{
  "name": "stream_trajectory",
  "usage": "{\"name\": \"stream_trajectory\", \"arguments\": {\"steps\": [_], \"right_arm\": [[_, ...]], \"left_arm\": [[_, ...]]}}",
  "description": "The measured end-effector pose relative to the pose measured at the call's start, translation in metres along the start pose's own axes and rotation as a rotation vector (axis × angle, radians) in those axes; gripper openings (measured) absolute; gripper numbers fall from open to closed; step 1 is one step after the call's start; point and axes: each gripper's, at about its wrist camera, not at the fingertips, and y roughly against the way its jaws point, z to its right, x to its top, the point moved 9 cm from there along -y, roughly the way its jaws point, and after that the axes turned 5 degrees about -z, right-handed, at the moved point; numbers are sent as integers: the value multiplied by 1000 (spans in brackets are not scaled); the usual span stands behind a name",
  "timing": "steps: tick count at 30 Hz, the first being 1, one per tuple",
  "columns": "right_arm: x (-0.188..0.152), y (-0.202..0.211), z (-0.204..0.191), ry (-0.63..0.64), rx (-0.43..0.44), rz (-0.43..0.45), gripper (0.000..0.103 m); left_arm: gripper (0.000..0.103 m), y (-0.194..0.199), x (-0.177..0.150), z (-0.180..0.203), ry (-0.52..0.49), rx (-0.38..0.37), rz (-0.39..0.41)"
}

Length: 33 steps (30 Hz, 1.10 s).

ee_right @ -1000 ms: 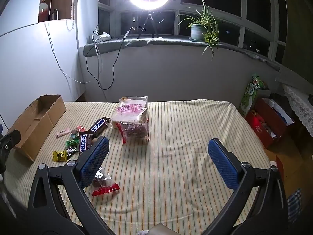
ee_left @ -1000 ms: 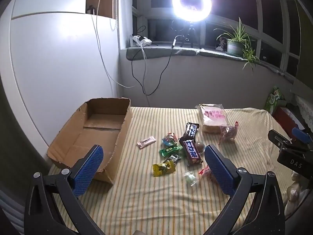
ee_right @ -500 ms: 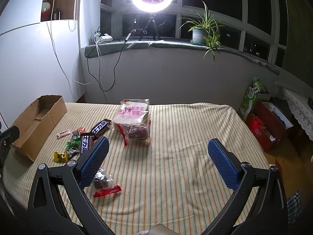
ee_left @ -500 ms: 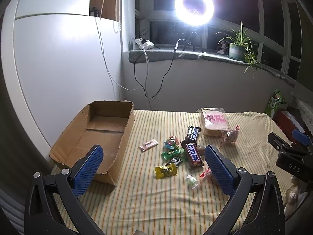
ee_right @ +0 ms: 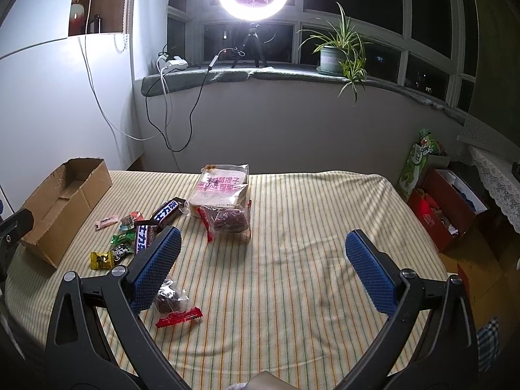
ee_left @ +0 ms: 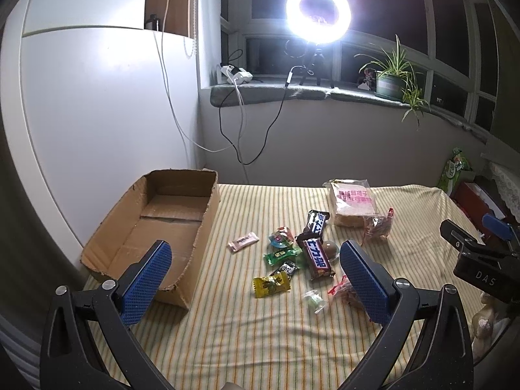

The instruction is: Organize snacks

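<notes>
A: What is laid out, from the biggest thing down?

B: A striped bedspread [ee_left: 260, 341] is spread as the work surface. An open cardboard box [ee_left: 156, 227] is set at its left edge, presumably so that snacks can be dropped in. A bag of sliced bread [ee_left: 352, 203] is seen at the far side, then two dark chocolate bars [ee_left: 317, 256], then small sweets such as a yellow-wrapped candy [ee_left: 270, 286].

A: And the claws?

B: The left gripper [ee_left: 255, 282] is held released, nothing between its pads; the candy cluster lies just ahead of it, the box to its left. The right gripper [ee_right: 261, 271] is likewise spread wide and empty; a red-sealed packet [ee_right: 174, 305] lies beside its left finger, the bread farther ahead.
</notes>
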Motion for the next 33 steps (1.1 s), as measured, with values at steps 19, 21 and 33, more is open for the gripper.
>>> {"name": "stream_trajectory", "arguments": {"steps": [19, 21, 33], "right_arm": [[-2, -2, -2, 5, 3, -6, 103], [-2, -1, -2, 6, 2, -4, 103], [-2, -4, -5, 12, 6, -7, 103]], "left_arm": [[103, -4, -1, 2, -4, -4, -7], [103, -4, -1, 2, -5, -4, -7], [103, -6, -1, 2, -5, -5, -6]]}}
